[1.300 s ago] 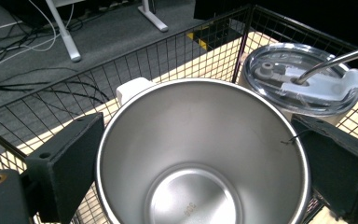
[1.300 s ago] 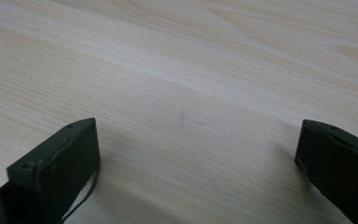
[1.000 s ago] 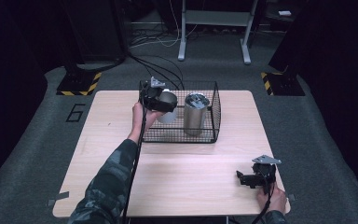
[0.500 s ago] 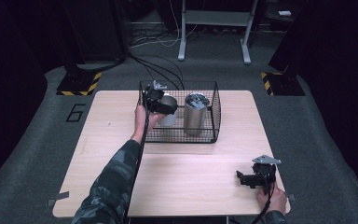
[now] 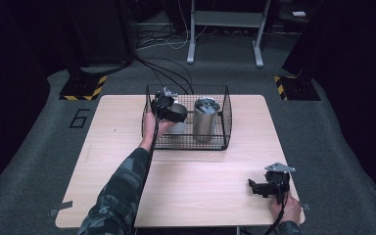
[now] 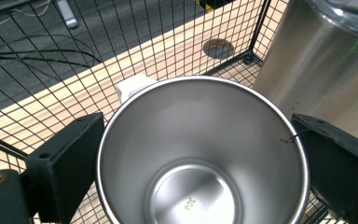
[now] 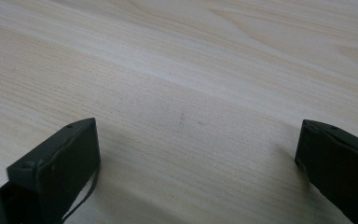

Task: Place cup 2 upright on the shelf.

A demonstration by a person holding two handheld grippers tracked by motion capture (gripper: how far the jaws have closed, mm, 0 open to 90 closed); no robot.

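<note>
Left gripper view has the left gripper (image 6: 200,154) clamped on an empty steel cup (image 6: 200,154) inside the wire basket (image 5: 223,105), beside a tall lidded tumbler (image 5: 205,119). Right gripper (image 5: 267,187) rests wide open on the table (image 5: 112,142).

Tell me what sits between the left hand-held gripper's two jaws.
A steel cup, open mouth toward the camera, sits between the left hand-held gripper jaws inside the wire basket, seen in the left gripper view.
</note>
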